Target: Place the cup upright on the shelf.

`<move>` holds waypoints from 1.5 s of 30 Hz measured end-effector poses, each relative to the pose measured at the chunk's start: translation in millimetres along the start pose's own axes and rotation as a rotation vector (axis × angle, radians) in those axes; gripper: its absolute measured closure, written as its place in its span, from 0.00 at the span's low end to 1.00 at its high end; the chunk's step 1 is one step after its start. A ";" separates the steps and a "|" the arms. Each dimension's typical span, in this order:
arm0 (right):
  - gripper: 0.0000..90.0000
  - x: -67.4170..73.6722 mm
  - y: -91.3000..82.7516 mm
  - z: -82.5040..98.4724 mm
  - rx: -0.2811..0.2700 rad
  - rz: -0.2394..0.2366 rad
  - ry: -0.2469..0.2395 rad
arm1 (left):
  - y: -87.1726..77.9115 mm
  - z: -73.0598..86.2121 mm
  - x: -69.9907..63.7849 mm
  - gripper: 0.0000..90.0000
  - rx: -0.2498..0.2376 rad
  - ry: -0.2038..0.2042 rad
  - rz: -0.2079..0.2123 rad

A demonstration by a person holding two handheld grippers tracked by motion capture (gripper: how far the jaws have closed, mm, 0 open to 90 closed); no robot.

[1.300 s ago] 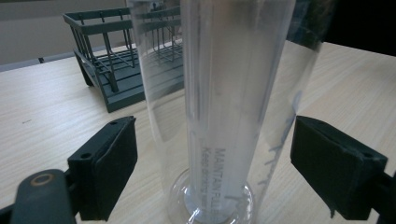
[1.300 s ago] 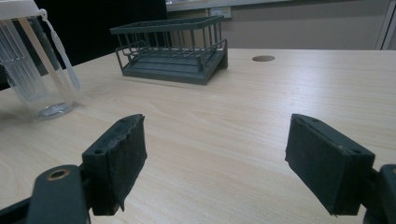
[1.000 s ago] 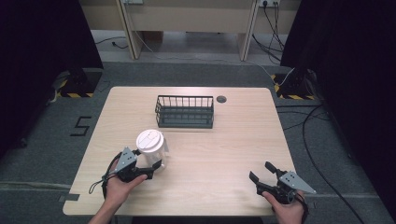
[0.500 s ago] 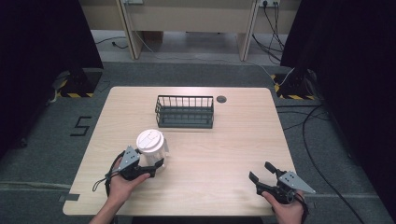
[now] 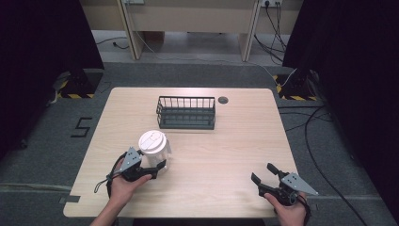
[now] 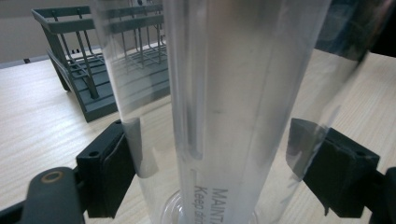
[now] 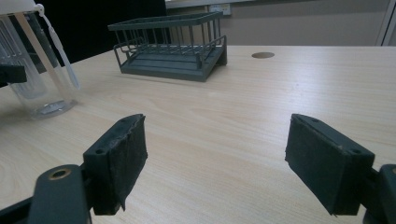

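A pale wooden table (image 5: 226, 155) stands on grey carpet, with dark curtains at both sides of the frame. Left of centre in the high view, a clear plastic container (image 5: 154, 148) with a white lid stands upright on the table. The left tongs (image 5: 149, 165) straddle its base; in the left gripper view the jaws sit at either side of the clear wall, and whether they press it I cannot tell. At lower right the right tongs (image 5: 264, 174) hang open, holding nothing. A dark wire rack (image 5: 186, 113) sits above centre, well apart from both.
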State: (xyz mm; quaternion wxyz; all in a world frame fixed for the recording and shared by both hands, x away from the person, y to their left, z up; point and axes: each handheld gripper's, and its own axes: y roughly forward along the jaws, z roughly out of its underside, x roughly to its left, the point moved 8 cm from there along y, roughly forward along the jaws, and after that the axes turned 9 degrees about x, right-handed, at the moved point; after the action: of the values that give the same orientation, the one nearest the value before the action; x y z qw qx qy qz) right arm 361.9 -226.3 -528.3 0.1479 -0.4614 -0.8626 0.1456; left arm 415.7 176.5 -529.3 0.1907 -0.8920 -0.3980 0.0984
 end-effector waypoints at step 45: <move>0.25 -4.1 -3.7 -5.3 -0.032 0.005 0.008 | 29.2 -80.5 16.5 0.20 -0.077 0.042 -0.009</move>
State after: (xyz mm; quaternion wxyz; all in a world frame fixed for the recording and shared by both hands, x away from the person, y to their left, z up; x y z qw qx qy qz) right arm 363.4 -231.0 -522.5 0.1437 -0.4667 -0.8629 0.1303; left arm 472.7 149.9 -468.9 0.1651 -0.8987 -0.4013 0.0634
